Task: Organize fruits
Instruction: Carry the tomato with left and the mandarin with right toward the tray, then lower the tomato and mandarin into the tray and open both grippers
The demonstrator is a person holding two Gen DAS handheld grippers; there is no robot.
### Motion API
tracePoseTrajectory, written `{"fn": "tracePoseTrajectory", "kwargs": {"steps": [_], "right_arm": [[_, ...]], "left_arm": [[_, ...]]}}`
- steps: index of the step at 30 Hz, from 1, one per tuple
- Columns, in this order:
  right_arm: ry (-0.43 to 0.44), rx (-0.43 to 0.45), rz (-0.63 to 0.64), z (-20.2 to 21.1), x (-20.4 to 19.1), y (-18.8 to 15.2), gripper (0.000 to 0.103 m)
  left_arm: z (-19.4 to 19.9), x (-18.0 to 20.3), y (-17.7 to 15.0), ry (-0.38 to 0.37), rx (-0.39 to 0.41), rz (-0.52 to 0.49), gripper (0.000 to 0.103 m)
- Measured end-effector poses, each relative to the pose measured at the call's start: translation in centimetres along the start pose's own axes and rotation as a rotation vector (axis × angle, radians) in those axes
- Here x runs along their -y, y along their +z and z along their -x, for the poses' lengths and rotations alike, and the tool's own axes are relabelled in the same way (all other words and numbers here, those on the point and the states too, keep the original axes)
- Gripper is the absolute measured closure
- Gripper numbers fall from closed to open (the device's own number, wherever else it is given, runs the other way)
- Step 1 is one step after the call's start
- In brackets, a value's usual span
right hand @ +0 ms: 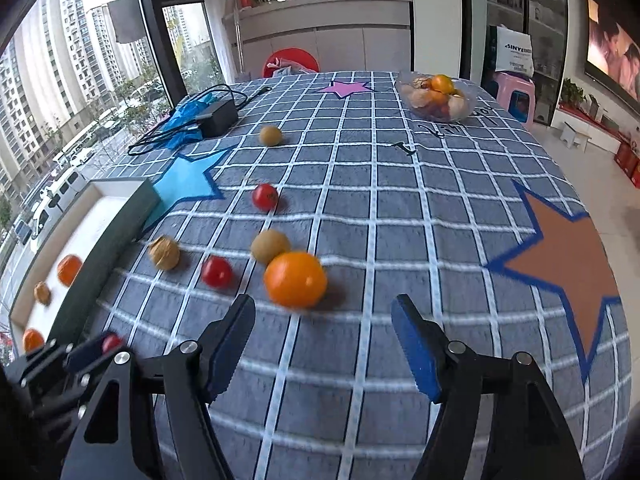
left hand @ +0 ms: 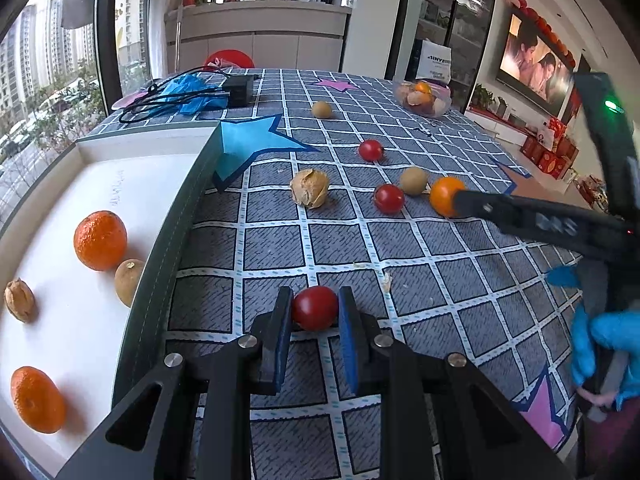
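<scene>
Left wrist view is showing the left claw pinching a red cherry tomato between its blue pads, low over the checked cloth of the counter. Just to the left, a white tray is holding two small oranges, a brown longan and a walnut. Farther out on the cloth, a walnut, two more red tomatoes, two longans and a loose orange are lying scattered. Right wrist view is showing the right claw spread wide with nothing between its pads, its tips sitting just near of that loose orange, apart from it. At the far right, a clear bowl is holding more fruit.
</scene>
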State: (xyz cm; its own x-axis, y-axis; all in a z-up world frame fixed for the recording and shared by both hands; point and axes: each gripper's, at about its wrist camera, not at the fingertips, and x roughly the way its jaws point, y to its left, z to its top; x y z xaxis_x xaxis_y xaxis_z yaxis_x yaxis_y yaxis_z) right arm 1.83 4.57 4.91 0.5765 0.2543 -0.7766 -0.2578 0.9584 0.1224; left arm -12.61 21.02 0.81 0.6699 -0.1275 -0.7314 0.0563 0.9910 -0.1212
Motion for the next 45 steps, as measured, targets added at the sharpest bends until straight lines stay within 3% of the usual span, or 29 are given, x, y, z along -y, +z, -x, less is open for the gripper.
{"fn": "tracePoseTrajectory", "kwargs": {"steps": [3, 4, 5, 7, 14, 27, 36, 45], "right_arm": [[0.023, -0.012, 0.014, -1.1, -0.4, 0.6, 0.031], [0.027, -0.018, 0.029, -1.5, -0.8, 0.6, 0.037], [0.03, -0.027, 0.041, -1.8, -1.1, 0.6, 0.052], [0.031, -0.039, 0.049, -2.4, -1.5, 0.4, 0.064], [0.029, 0.034, 0.012, -0.1, -0.7, 0.3, 0.064], [0.077, 0.052, 0.041, 2.6, -3.1, 0.5, 0.064], [0.173, 0.047, 0.112, 2.9, -9.2, 1.4, 0.064], [0.266, 0.006, 0.207, 0.7, -17.3, 2.0, 0.064]], "left_arm": [[0.0, -0.1, 0.0, -0.007, 0.0, 0.008, 0.079], [0.0, -0.1, 0.0, -0.008, 0.0, 0.009, 0.078], [0.0, -0.1, 0.0, -0.007, 0.0, 0.008, 0.078], [0.0, -0.2, 0.0, -0.008, 0.0, 0.007, 0.079], [0.0, -0.4, 0.1, -0.028, 0.002, 0.021, 0.078], [3.1, -1.2, 0.7, -0.041, 0.077, 0.032, 0.078], [6.5, -6.9, 2.1, 0.059, 0.169, 0.113, 0.078], [6.3, -12.9, 2.1, 0.153, 0.166, 0.206, 0.079]]}}
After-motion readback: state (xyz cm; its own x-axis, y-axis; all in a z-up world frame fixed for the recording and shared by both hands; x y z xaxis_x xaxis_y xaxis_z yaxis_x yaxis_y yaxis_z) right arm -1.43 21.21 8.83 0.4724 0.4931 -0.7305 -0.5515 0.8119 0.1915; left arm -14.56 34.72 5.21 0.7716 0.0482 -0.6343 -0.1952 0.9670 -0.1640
